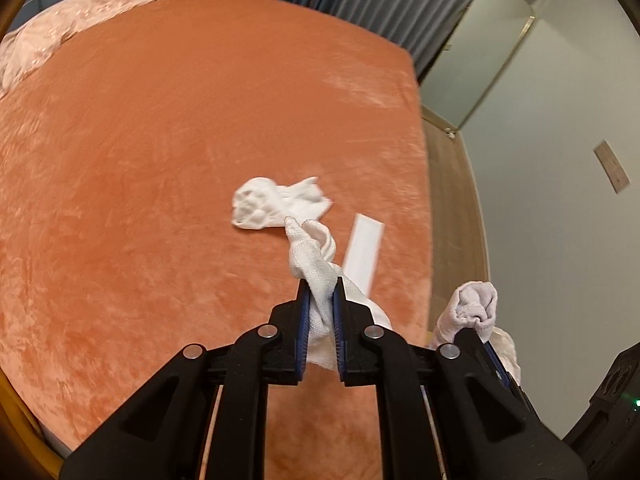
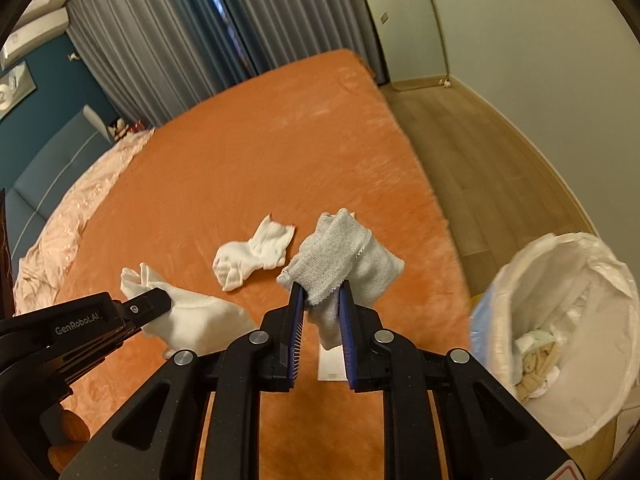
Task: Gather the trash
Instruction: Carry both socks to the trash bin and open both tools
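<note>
The left claw [image 1: 320, 284] is closed on a white sock [image 1: 314, 268]. The sock is pinched between the blue pads, one end sticking out past the tips and the other hanging down behind them, above the orange bed [image 1: 160, 200].

The right claw [image 2: 320, 292] is closed on a grey sock [image 2: 340, 256], which stands up beyond its tips and folds over to the right.

Ahead of both claws, a second white sock [image 2: 252, 256] lies crumpled on the bed, apart from both grippers. A flat white paper strip [image 1: 364, 252] lies on the bed just to the right of the left claw and under the right claw.

To the right of the right claw, beside the bed edge, stands a bin with a white bag [image 2: 560, 320], and some crumpled trash is inside it.
</note>
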Demonstrator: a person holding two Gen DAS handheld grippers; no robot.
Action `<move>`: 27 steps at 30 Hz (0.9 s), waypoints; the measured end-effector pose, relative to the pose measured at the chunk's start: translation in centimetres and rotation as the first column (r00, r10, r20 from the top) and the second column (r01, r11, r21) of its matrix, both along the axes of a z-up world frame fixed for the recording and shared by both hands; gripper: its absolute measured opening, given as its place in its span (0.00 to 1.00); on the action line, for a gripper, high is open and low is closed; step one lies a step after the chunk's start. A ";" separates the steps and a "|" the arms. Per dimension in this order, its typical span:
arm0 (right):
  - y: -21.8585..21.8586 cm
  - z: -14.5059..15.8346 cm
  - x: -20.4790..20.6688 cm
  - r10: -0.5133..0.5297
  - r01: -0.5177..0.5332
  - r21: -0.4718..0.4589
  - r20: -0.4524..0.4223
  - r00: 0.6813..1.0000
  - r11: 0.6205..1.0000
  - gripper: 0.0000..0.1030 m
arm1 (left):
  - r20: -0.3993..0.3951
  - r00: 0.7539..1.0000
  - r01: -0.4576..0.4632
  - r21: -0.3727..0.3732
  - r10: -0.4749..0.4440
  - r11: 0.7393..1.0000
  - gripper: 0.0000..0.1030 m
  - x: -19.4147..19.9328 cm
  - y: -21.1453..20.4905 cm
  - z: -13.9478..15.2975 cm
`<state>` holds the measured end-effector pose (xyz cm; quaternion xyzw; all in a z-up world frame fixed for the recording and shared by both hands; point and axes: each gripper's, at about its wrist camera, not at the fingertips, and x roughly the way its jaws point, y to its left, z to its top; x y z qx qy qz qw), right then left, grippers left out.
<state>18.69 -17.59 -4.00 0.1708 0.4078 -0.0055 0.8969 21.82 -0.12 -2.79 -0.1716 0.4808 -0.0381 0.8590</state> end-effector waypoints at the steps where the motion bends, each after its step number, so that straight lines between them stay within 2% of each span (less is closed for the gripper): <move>1: -0.6 0.3 -0.4 -0.007 0.007 0.001 0.007 1.000 1.000 0.16 | 0.011 1.000 0.015 0.000 -0.015 1.000 0.10 -0.4 -0.7 0.5; 11: -8.2 3.6 -6.7 -0.130 0.131 0.000 0.086 0.988 0.991 0.16 | 0.104 0.978 0.182 0.010 -0.182 0.983 0.10 -4.9 -9.4 4.6; 15: -11.1 4.0 -8.8 -0.183 0.183 0.012 0.099 0.978 0.983 0.16 | 0.122 0.965 0.231 0.022 -0.232 0.973 0.10 -6.3 -12.2 5.4; 27: -16.4 3.8 -13.5 -0.291 0.290 0.028 0.107 0.951 0.957 0.16 | 0.152 0.912 0.377 0.051 -0.380 0.925 0.10 -9.1 -19.9 6.4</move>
